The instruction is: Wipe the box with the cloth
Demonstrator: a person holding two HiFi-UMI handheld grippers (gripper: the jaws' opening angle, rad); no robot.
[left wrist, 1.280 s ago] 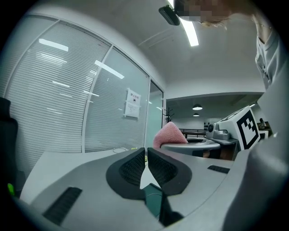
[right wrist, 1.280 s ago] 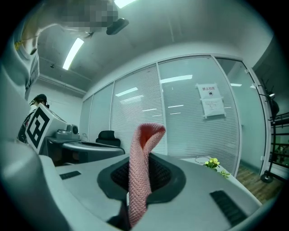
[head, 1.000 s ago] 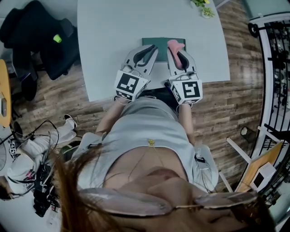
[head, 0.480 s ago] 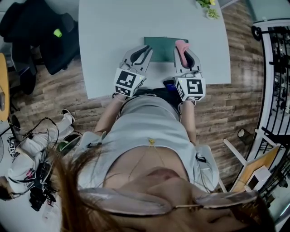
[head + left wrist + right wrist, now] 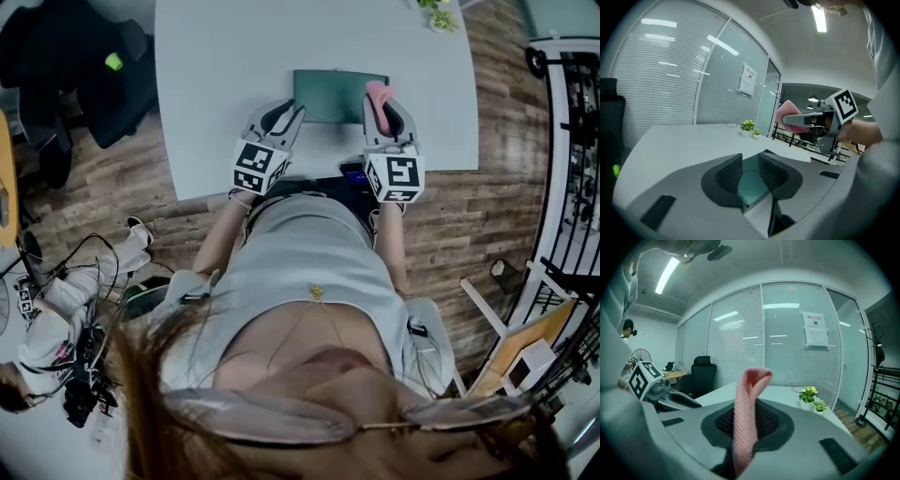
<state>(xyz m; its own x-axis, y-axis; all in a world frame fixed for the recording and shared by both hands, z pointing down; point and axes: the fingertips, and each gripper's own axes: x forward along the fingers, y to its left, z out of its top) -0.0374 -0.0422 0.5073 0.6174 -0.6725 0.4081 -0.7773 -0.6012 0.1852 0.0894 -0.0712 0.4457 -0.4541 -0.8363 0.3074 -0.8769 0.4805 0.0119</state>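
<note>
Wood floor point(image 5: 487, 206) surrounds the pale tabletop point(image 5: 216, 75). The green box point(image 5: 328, 94) lies by the tabletop's near edge. The left tongs point(image 5: 289, 112) have just been opening and stand slightly spread at its corner, not gripping. The right tongs point(image 5: 384, 101) pinch the pink cloth point(image 5: 378, 94). Small plants point(image 5: 439, 19) stand at the far right corner.

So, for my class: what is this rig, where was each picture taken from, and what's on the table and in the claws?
No robot: a person holds a claw tool in each hand. One picture looks down from a head camera; the others look along each claw. On the table lies a green box. The right claw is shut on a pink cloth. The left claw has just been opening and grips nothing; the box shows through its gap.
</note>
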